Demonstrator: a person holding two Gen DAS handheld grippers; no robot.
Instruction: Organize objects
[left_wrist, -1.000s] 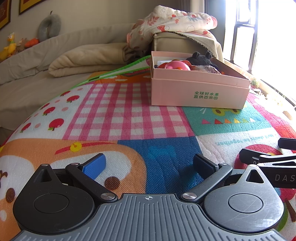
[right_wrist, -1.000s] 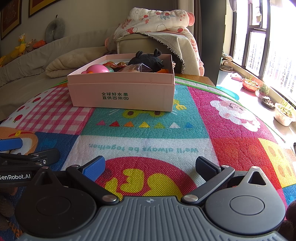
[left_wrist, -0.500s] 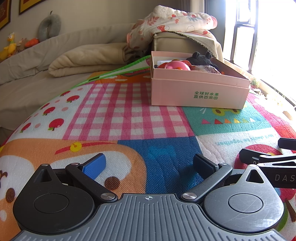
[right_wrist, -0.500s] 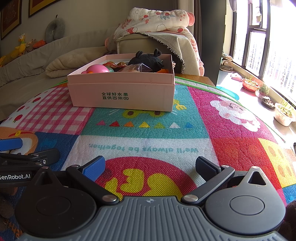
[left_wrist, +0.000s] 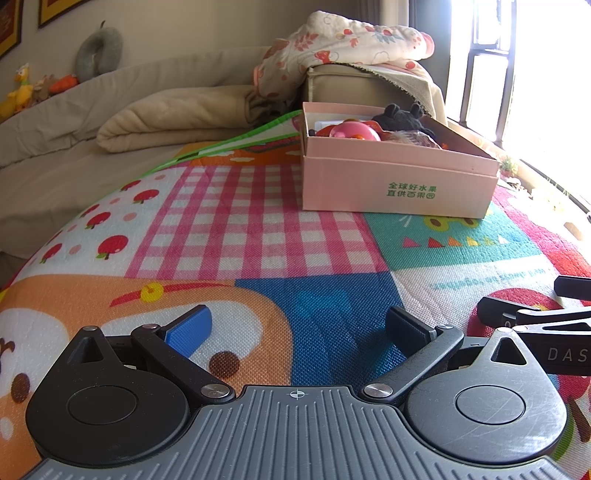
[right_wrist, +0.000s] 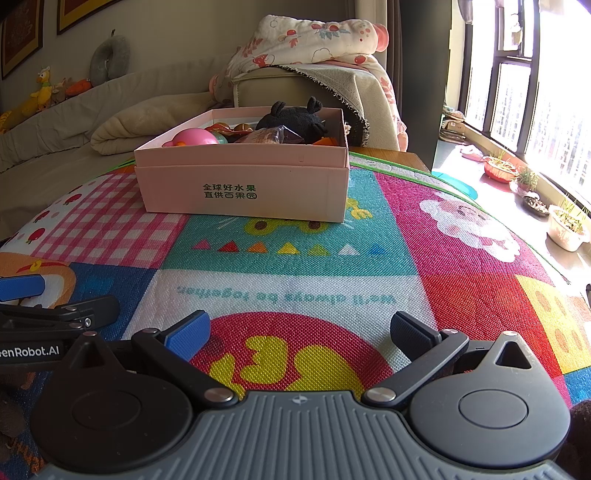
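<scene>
Nothing had changed over the last second: both grippers stayed low on the mat (right_wrist: 295, 291), jaws spread wide and empty. That stillness suggested the sorting had ended or not yet begun. The left gripper (left_wrist: 299, 325) and right gripper (right_wrist: 301, 328) faced the pink box (right_wrist: 243, 184) at 12 o'clock, toys (right_wrist: 291, 122) inside. Green Chinese print marked the box; "GenRobot.AI" and "DAS" showed on the grippers' sides.

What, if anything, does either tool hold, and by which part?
Nothing is held. The left tool and the right tool are both open over the mat, with only mat between the fingers. The toys lie in the box.
</scene>
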